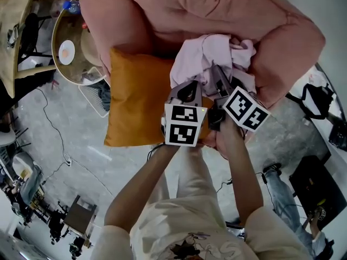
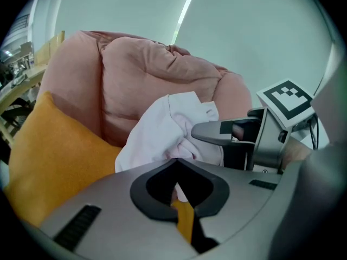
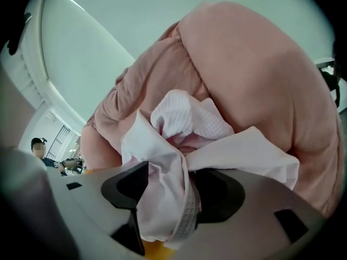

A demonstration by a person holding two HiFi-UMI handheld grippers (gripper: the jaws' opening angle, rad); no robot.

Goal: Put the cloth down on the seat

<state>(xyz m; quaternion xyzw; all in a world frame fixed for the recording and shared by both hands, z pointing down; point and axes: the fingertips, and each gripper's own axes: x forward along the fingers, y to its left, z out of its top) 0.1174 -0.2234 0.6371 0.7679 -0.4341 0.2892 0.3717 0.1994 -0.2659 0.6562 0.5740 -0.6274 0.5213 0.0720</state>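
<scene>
From the head view, the cloth (image 1: 209,56) lies bunched on the seat of the pink armchair (image 1: 179,10), at 3 o'clock of the orange cushion (image 1: 135,102). Its long axis runs roughly from 8 to 2 o'clock. Both grippers sit at its 6 o'clock edge, the left gripper (image 1: 191,88) at the near-left corner and the right gripper (image 1: 219,77) pushed further into the folds, so the right is the nearer. In the left gripper view, the jaws meet in a point right at the hem of the cloth (image 2: 162,129), which rises at 12 o'clock. A pale sliver shows in the slit under the tips, so I judge that a fold is pinched there. The cushion (image 2: 54,156) lies at 9 o'clock. In the right gripper view, the jaws stand wide. A tail of the cloth (image 3: 184,129) hangs loose down through the gap at 6 o'clock with neither pad pressing it, and the bundle sits dead ahead. To come clear, this gripper would probably need to back straight away along that tail.
</scene>
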